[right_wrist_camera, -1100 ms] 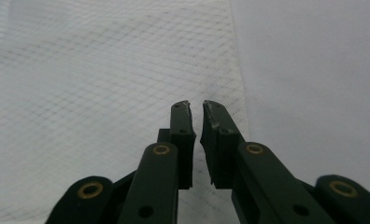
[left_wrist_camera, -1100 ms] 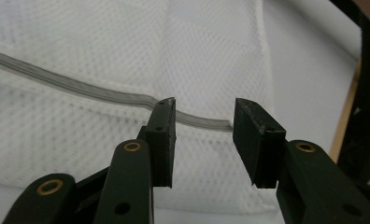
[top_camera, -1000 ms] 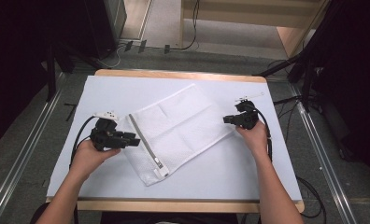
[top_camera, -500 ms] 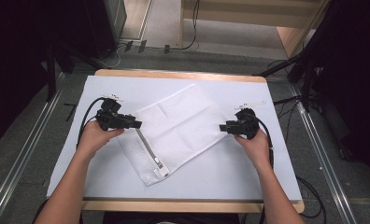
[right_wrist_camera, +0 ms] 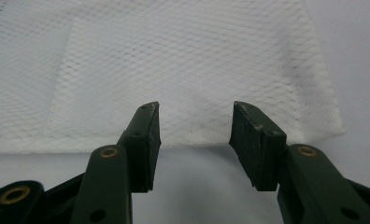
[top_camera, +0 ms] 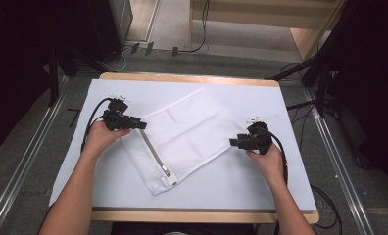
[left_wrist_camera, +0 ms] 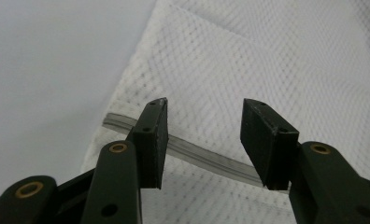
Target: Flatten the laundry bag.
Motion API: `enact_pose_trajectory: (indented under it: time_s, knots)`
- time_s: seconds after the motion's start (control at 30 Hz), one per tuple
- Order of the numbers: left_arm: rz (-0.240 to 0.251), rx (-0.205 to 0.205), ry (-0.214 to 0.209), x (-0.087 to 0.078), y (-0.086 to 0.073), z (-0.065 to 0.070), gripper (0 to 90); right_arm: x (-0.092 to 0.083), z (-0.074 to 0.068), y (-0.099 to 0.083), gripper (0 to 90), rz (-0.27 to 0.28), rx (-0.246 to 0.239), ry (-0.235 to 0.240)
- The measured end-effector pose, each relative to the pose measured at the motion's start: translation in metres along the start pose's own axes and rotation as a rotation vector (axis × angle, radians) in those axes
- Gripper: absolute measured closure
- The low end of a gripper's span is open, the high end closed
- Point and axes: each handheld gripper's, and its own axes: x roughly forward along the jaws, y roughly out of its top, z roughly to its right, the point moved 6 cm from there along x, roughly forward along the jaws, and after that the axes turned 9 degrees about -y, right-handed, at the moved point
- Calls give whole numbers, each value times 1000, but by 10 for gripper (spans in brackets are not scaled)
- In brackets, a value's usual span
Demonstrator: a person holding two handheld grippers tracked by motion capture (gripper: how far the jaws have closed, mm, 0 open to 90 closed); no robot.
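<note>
The mesh laundry bag (top_camera: 182, 137) was white, woven in a fine diamond net pattern, with a pale grey zipper (top_camera: 155, 157) along one edge. It lay on a light bluish-white table cover (top_camera: 260, 100) edged by tan wood. Both grippers' jaws were black with brass-coloured rivets.

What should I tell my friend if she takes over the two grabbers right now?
Left gripper: open, jaws astride the zipper at the mesh bag's left end, nothing pinched.
Right gripper: open, at the bag's right edge, not gripping.
The bag lies flat and slanted on the white table cover, zipper shut as far as shows.
Done: both grippers lined up.
Left: probably close on the bag and work it.
</note>
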Motion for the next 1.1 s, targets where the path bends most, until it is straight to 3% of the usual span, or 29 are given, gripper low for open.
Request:
enact_pose_trajectory:
  time_s: [0.3,0.57,0.77,0.83,1.1]
  knots:
    - [6,-1,7,2,6,-20,521,-2,11,-13,524,-11,25,-42]
    - [29,8,23,11,6,-35,512,-3,30,-21,515,-12,83,-83]
    - [21,15,25,19,7,-34,526,-2,32,-22,505,-5,95,-98]
    - [10,34,47,19,7,-33,561,-3,33,-21,500,1,90,-110]
    - [-13,-12,25,18,2,-32,793,3,38,-13,484,16,131,-129]
